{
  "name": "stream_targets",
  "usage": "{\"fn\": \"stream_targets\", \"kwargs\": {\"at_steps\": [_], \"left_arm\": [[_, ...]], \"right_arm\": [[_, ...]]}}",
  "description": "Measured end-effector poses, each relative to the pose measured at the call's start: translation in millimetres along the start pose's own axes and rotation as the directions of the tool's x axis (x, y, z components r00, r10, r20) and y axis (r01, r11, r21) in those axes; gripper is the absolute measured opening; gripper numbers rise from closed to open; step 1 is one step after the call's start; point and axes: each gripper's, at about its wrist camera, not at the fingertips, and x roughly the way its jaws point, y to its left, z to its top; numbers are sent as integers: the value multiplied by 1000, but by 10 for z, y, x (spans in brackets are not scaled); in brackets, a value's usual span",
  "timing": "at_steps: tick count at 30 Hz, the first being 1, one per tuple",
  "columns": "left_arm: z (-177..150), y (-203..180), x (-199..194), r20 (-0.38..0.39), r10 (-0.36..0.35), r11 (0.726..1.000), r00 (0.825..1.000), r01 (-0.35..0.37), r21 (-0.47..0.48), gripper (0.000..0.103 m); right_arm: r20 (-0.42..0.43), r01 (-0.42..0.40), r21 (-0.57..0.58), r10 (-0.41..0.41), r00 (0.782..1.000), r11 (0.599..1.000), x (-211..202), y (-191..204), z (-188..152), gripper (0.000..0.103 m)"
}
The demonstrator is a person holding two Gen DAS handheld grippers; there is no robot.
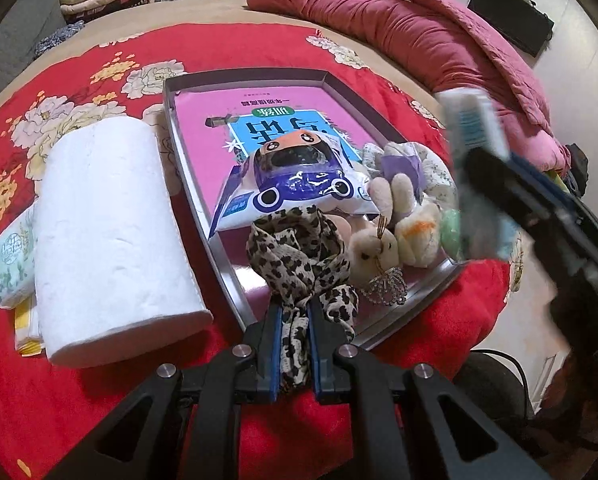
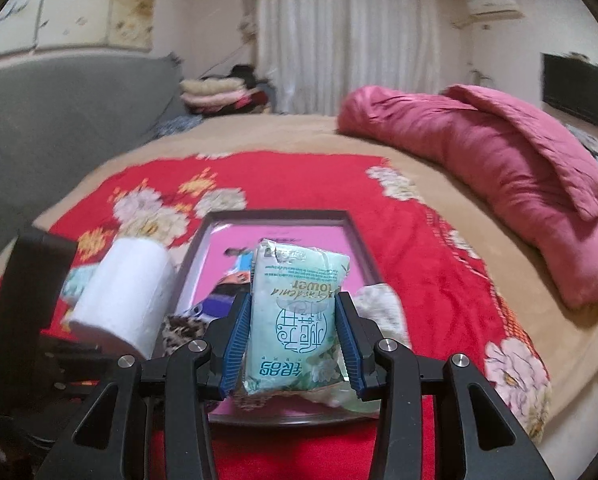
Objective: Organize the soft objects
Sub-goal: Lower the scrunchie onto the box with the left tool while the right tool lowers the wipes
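My left gripper [image 1: 295, 312] is shut on a leopard-print scarf [image 1: 295, 252], whose free end lies bunched at the near end of a metal tray [image 1: 251, 76]. In the tray are a pink book, a blue-and-white car-print pack [image 1: 299, 188] and small cream plush toys [image 1: 379, 248]. My right gripper [image 2: 295, 300] is shut on a pale green tissue pack [image 2: 295, 320] and holds it upright above the tray's [image 2: 275, 213] near end. From the left wrist view the same pack [image 1: 475, 128] appears blurred at the right, over the tray's right edge.
A big white paper roll [image 1: 107, 240] lies left of the tray on the red flowered bedspread, with a second tissue pack [image 1: 11, 264] and a yellow-white item [image 1: 27, 332] beside it. A rolled pink quilt [image 2: 499, 160] fills the bed's far right. Folded bedding is stacked by the curtain.
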Motion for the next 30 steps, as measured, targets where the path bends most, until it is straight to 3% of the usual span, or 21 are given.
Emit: {"fn": "stream_targets", "kwargs": {"at_steps": [4, 14, 30], "left_arm": [[-3, 10, -9, -1, -3, 1000, 1000, 3, -1, 11], [-14, 16, -16, 0, -8, 1000, 1000, 8, -3, 11], [-14, 13, -23, 1, -6, 1000, 1000, 6, -4, 11]], "right_arm": [[-61, -1, -55, -3, 998, 999, 171, 115, -18, 44], [-120, -4, -28, 0, 993, 1000, 370, 36, -32, 44], [-148, -27, -46, 20, 989, 999, 581, 104, -16, 45]]}}
